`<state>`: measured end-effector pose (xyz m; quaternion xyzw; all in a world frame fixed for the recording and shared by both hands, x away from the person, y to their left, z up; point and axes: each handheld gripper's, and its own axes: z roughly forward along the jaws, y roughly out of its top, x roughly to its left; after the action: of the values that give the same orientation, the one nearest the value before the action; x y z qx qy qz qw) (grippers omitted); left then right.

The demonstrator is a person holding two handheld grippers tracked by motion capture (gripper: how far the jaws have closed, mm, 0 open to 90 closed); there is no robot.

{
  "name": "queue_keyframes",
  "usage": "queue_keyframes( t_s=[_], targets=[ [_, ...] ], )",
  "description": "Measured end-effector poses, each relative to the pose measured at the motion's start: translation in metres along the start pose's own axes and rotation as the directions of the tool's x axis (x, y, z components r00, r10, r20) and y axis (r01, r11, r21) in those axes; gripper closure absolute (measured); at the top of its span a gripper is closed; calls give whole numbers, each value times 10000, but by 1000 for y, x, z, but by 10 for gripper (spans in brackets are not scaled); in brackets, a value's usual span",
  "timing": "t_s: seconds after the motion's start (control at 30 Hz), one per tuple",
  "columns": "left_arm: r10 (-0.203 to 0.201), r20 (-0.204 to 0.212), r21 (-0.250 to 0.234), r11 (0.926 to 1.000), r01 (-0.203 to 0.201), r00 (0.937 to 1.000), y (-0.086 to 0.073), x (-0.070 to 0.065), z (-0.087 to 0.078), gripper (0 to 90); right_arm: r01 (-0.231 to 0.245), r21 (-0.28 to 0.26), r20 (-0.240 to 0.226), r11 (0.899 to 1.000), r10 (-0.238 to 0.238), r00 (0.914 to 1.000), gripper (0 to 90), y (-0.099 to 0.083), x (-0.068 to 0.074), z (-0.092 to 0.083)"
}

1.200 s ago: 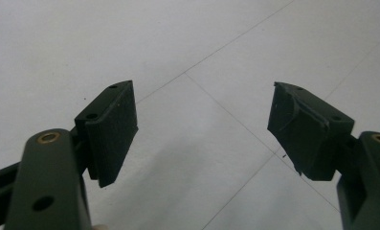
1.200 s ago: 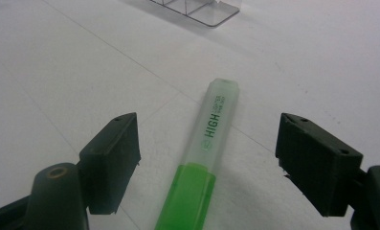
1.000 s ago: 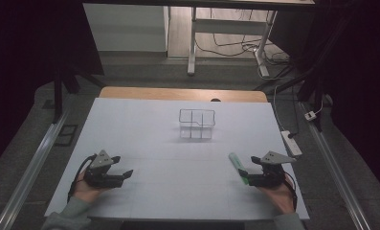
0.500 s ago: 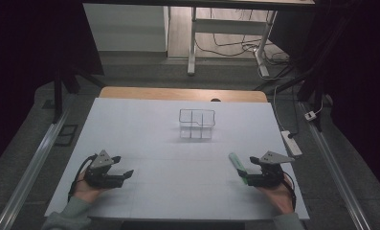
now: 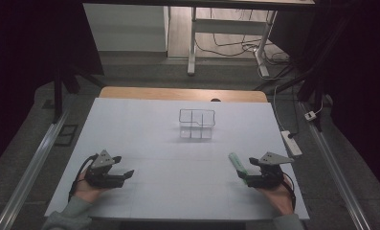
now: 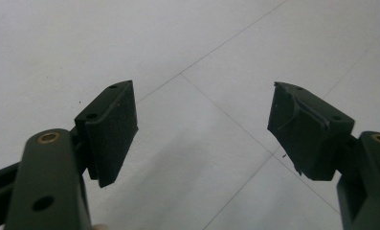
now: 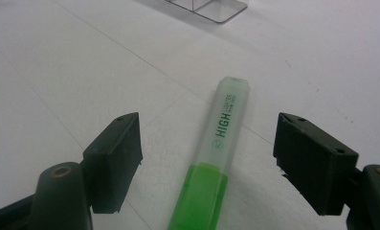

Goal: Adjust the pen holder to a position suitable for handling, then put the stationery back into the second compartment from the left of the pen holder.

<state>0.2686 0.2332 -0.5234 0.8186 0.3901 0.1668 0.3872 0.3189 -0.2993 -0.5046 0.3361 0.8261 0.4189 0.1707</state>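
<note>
Clear divided organizer (image 5: 196, 123), far centre: compartments empty. Green highlighter (image 7: 211, 167), translucent cap, lying flat between the right gripper (image 7: 206, 158)'s spread jaws. Left gripper (image 6: 202, 129): jaws apart.

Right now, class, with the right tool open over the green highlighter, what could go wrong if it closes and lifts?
1. The highlighter lies flat between the right tool's open jaws, apart from both; closing off-centre might push or roll it across the table.
2. Its smooth body could slip or tilt in the grip.
3. The clear divided box looks light; a clumsy drop might nudge it.
</note>
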Motion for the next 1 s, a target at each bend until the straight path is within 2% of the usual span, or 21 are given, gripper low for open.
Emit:
queue_keyframes(
  t_s=[0.3,0.63,1.0],
  targets=[
    [53,25,164,9999,-54,10000,0,-1,2,249,-99,258,60,9996,98,9999,251,8,5,0],
    [94,-19,64,9999,-94,10000,1,-2,0,249,-257,432,23,9987,256,9997,252,14,7,-1],
    [171,37,95,9998,-171,9998,1,-3,0,249,-312,1147,197,9929,291,9994,255,33,12,-4]
  ],
)
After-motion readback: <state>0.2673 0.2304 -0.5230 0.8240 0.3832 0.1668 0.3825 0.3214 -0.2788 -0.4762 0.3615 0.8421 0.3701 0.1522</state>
